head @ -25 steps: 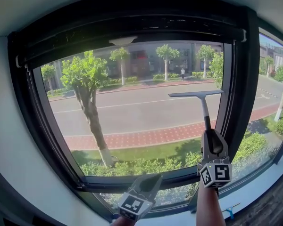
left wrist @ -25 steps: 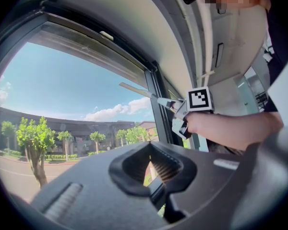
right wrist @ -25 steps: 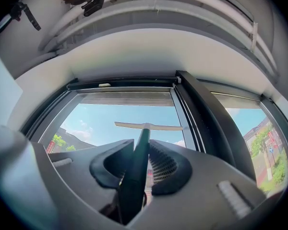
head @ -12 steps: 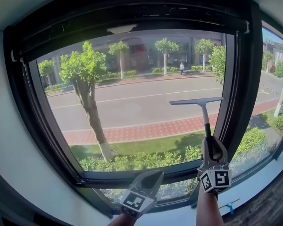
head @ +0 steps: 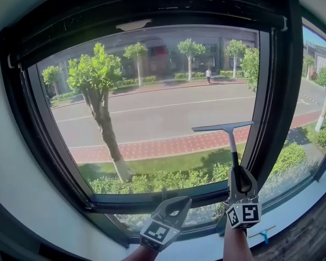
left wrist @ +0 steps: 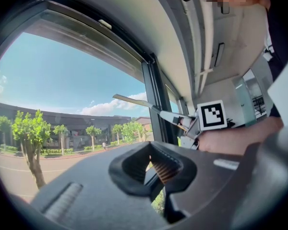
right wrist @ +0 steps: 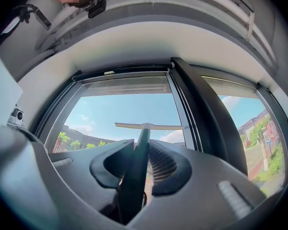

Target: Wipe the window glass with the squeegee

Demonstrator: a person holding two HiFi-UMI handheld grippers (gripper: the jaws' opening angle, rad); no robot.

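The left claw [head: 176, 204] hangs low by the lower frame, pressed together on nothing, seemingly parked clear of the stroke. The window glass [head: 152, 113] fills the middle. Near its right edge the squeegee [head: 223, 128] holds its blade level, apparently against the pane. Its handle stands upright, pinched in the right claw [head: 239, 170], probably for a straight pull.

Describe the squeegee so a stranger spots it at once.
Find the big dark window over the street. Near its right post, the squeegee stands upright before the glass, handle in the right tongs. A thin pale bar tops its dark stem, and it is raised, unlike the small blue piece lying on the sill.
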